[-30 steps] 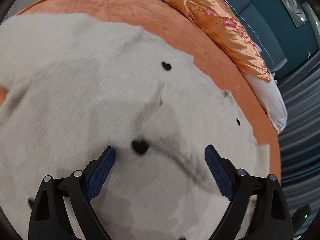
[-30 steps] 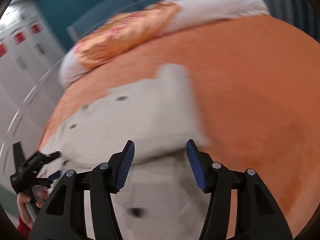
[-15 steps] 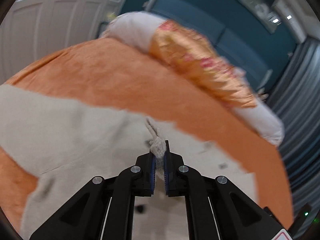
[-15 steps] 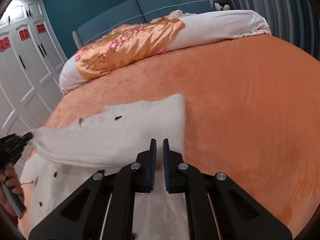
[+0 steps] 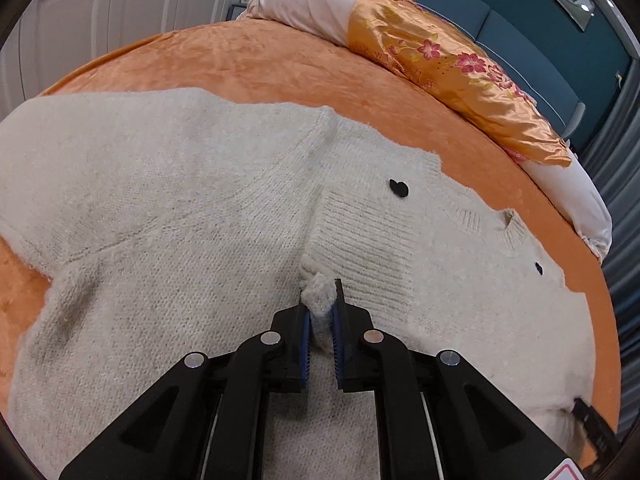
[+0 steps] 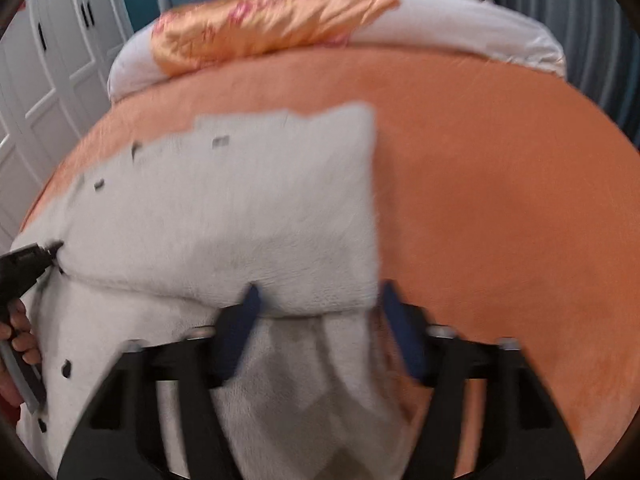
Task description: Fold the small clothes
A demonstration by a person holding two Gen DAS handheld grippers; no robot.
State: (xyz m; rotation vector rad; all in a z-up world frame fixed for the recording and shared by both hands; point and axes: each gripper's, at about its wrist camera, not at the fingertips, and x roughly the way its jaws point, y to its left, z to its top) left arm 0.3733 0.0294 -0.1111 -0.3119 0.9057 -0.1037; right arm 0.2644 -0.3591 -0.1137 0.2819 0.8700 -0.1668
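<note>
A cream knit cardigan point(image 5: 180, 200) with black buttons point(image 5: 399, 188) lies spread on the orange bedcover point(image 5: 240, 60). My left gripper point(image 5: 320, 304) pinches a tuft of its ribbed edge between the blue pads, and the jaws are just starting to open. In the blurred right wrist view, one side of the cardigan point(image 6: 240, 208) lies folded over the rest. My right gripper point(image 6: 320, 296) straddles the folded edge; its jaws are opening and the pads stand clear of the knit. The left gripper point(image 6: 28, 260) and the hand point(image 6: 20, 340) holding it show at the left edge.
An orange floral quilt point(image 5: 452, 64) over white bedding point(image 5: 312, 0) lies along the head of the bed, before a teal headboard point(image 5: 520, 36). White wardrobe doors point(image 6: 48, 60) stand at the left. Bare orange cover point(image 6: 500, 200) stretches right of the cardigan.
Both grippers closed on the cardigan and carried its side over. The fold has since come down flat, the right jaws have spread apart, and the left still pinches the knit.
</note>
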